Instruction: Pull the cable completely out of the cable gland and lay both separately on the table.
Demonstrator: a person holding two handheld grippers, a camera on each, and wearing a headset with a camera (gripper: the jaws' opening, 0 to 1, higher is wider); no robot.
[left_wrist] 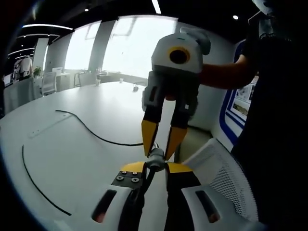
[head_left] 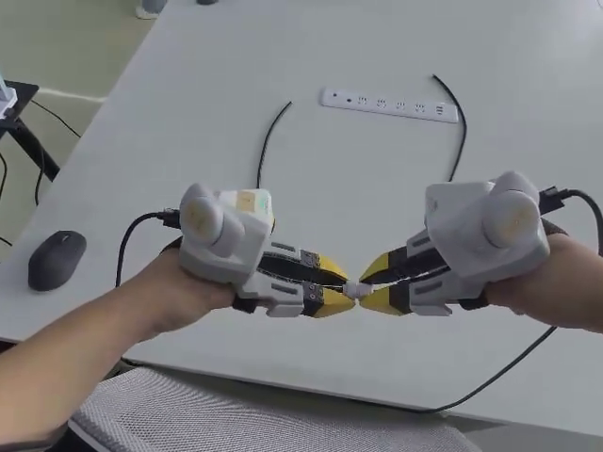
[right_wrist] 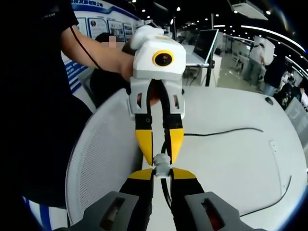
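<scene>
A small white cable gland [head_left: 356,290] hangs above the table's near edge, pinched between the tips of both grippers. My left gripper [head_left: 337,291] comes in from the left and is shut at the gland [left_wrist: 155,159]. My right gripper [head_left: 371,285] meets it from the right, also shut at the gland [right_wrist: 162,166]. The black cable [left_wrist: 143,185] runs back from the gland between my left jaws. A black stretch of cable [right_wrist: 166,195] also passes between my right jaws. Its long tail [head_left: 267,141] lies curved on the table behind the left gripper.
A white power strip [head_left: 391,104] lies at the far side of the white table [head_left: 377,207], and its black cord [head_left: 459,127] curves toward the right gripper. A dark mouse [head_left: 57,259] sits at the left edge. A mesh chair seat [head_left: 236,414] is below the grippers.
</scene>
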